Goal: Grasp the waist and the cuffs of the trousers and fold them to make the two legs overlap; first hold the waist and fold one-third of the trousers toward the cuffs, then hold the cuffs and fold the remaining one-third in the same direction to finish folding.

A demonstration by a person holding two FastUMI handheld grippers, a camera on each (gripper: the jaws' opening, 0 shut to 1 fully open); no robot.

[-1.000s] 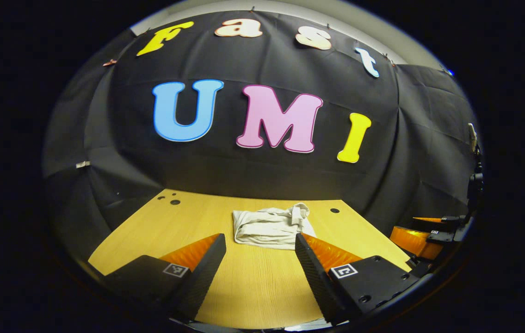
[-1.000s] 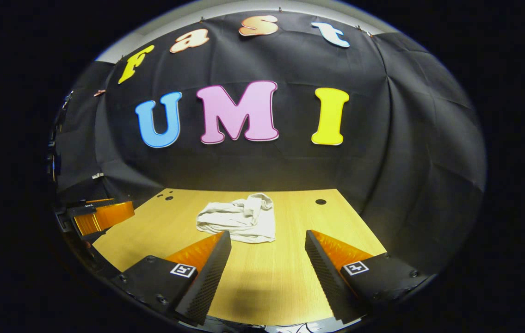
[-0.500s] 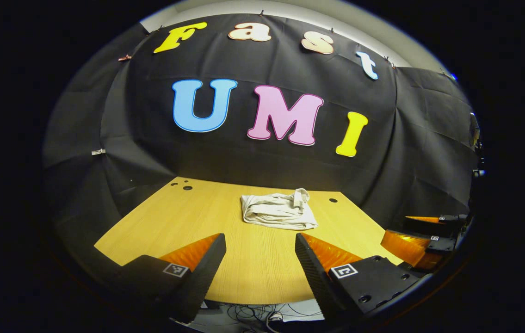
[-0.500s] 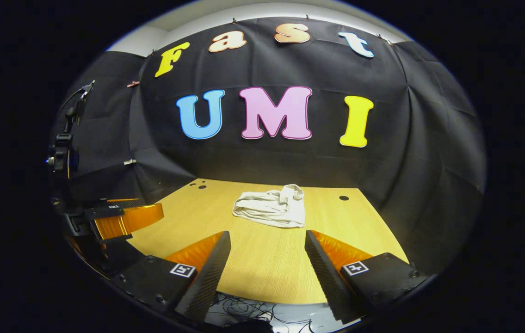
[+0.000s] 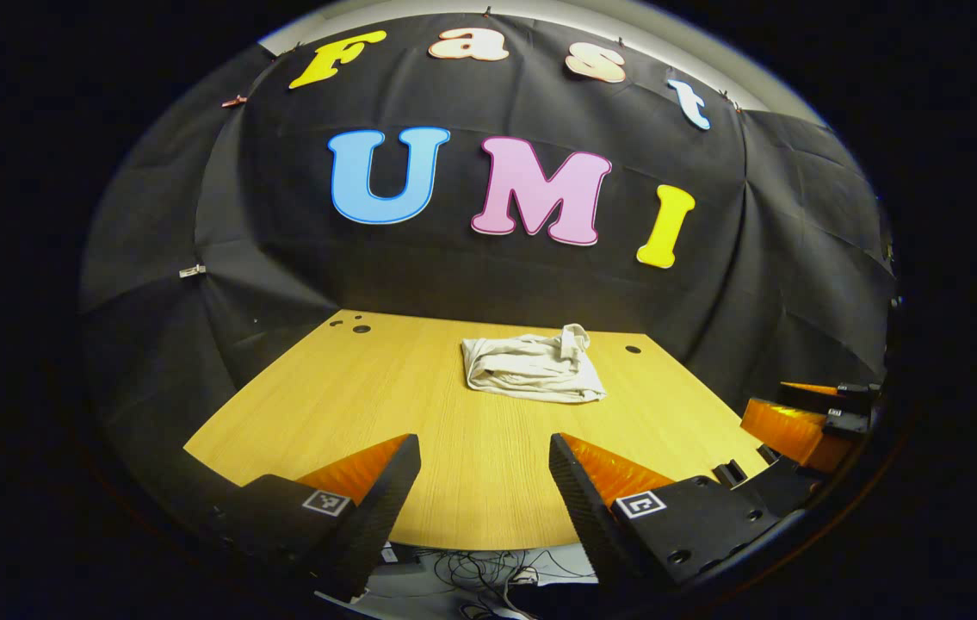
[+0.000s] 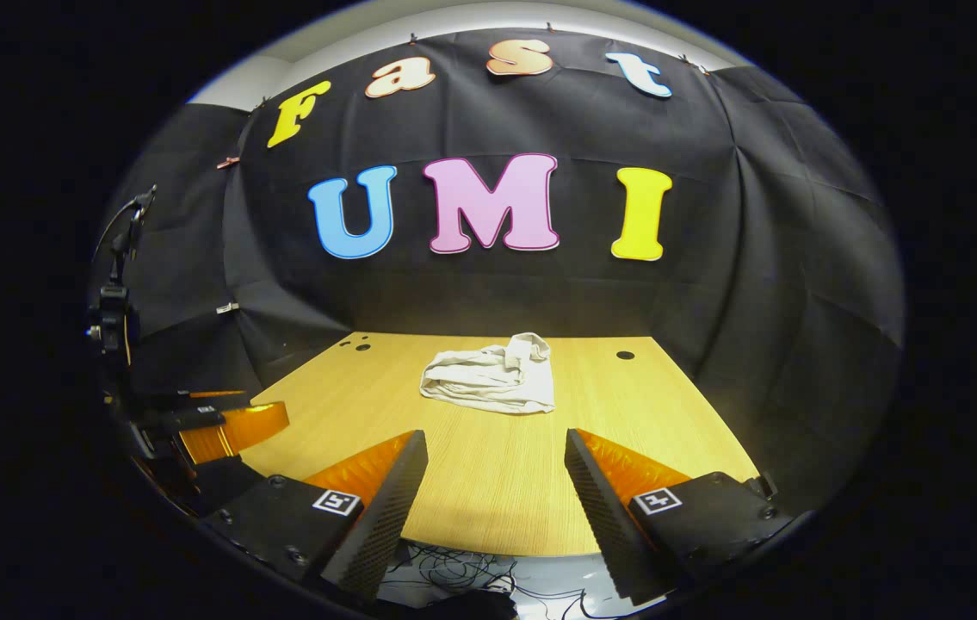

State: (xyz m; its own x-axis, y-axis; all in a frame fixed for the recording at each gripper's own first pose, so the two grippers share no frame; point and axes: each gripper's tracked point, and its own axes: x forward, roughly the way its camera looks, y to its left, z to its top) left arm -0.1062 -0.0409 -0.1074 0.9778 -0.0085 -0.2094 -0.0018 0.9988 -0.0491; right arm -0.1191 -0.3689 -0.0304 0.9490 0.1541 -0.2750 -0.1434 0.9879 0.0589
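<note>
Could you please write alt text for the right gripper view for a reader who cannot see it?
A pale pair of trousers lies bunched on a wooden table, beyond the open right gripper. The left gripper shows at the left edge.

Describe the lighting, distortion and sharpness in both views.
Left gripper view: fisheye bends the table edges; trousers sharp and evenly lit; corners fade dark. Right gripper view: same bowing, bright table, trousers crisp, soft shadow near the front edge.
</note>
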